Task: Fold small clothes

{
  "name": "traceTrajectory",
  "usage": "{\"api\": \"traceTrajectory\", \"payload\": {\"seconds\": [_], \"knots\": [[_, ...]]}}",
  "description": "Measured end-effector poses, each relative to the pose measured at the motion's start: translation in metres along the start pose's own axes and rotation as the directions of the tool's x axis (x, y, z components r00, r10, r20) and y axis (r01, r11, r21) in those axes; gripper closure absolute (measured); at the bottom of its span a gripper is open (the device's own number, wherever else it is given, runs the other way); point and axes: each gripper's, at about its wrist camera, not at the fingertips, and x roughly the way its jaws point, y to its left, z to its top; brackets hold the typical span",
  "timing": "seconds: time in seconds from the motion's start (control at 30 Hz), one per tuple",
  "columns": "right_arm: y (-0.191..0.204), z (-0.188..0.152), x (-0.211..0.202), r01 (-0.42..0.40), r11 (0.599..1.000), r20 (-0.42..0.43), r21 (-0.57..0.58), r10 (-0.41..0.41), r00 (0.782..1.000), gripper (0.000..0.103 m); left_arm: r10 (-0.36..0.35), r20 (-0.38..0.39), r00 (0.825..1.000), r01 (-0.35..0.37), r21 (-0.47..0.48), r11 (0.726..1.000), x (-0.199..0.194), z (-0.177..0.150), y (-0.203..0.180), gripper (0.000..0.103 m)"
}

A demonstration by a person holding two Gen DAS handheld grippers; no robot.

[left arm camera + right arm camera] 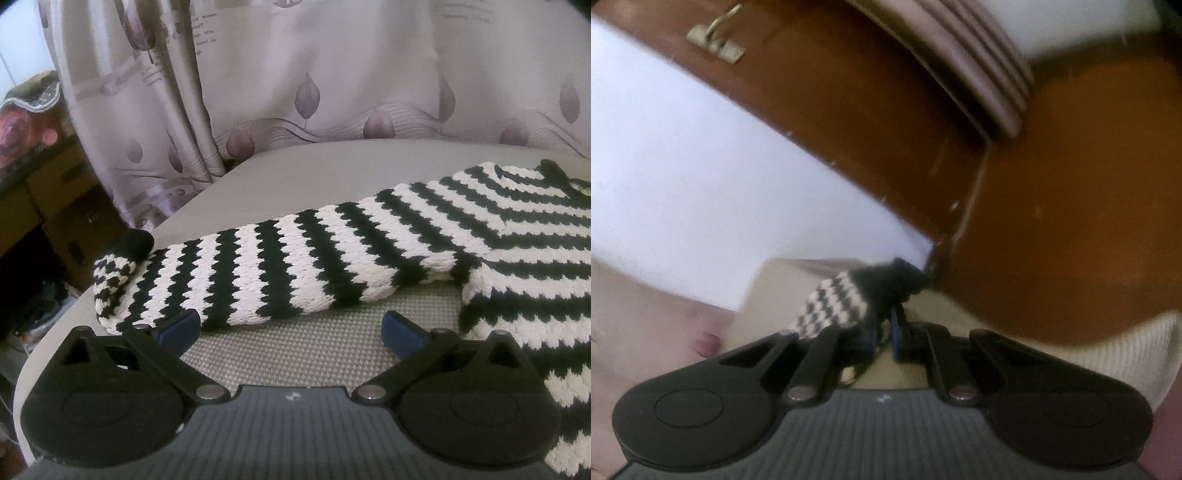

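Observation:
A black-and-white striped knit sweater [498, 229] lies on a grey mesh seat [303, 173]. One sleeve [280, 266] stretches left across the seat, its black cuff [138, 242] at the seat's left edge. My left gripper [291, 328] is open and empty, just in front of that sleeve, fingertips low over the mesh. In the blurred right wrist view, my right gripper [884, 332] is shut on the other sleeve's end [834, 306], with its black cuff [897, 280] sticking out beyond the fingers, lifted off the seat.
A patterned mauve curtain [295, 74] hangs behind the seat. Dark wooden furniture [55, 206] stands to the left. The right wrist view shows a brown wooden door [1071, 221], a white wall [701, 177] and a ribbed white cloth [1126, 350].

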Motion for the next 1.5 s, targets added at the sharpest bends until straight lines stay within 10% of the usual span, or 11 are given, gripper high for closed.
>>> {"api": "traceTrajectory", "payload": {"seconds": [0.13, 0.33, 0.83, 1.03, 1.27, 1.5], "knots": [[-0.022, 0.001, -0.014, -0.138, 0.966, 0.005, 0.217, 0.14, 0.99, 0.073, -0.009, 0.009, 1.0, 0.009, -0.002, 1.0, -0.002, -0.001, 0.001, 0.0], [-0.005, -0.016, -0.02, -0.157, 0.971, -0.032, 0.181, 0.165, 0.986, 0.056, -0.001, 0.013, 1.0, 0.001, 0.001, 1.0, -0.003, -0.001, 0.001, 0.0], [0.031, -0.009, 0.03, 0.007, 0.991, 0.012, 0.133, -0.009, 1.0, 0.057, 0.002, 0.022, 1.0, -0.003, 0.029, 1.0, -0.004, -0.002, -0.003, 0.0], [0.048, -0.008, 0.044, 0.118, 0.993, 0.0, -0.024, -0.118, 0.993, 0.093, 0.0, 0.023, 1.0, -0.001, 0.033, 0.999, -0.004, -0.002, -0.003, 0.0], [0.13, -0.001, 0.013, -0.148, 0.989, -0.012, 0.01, 0.148, 0.989, 0.094, -0.022, 0.032, 0.999, 0.021, 0.01, 1.0, -0.006, -0.002, 0.002, 0.0], [0.252, -0.072, 0.006, -0.387, 0.921, -0.118, -0.042, 0.38, 0.918, 0.094, -0.017, 0.074, 0.997, 0.018, -0.015, 1.0, -0.012, -0.003, 0.004, 0.0]]}}
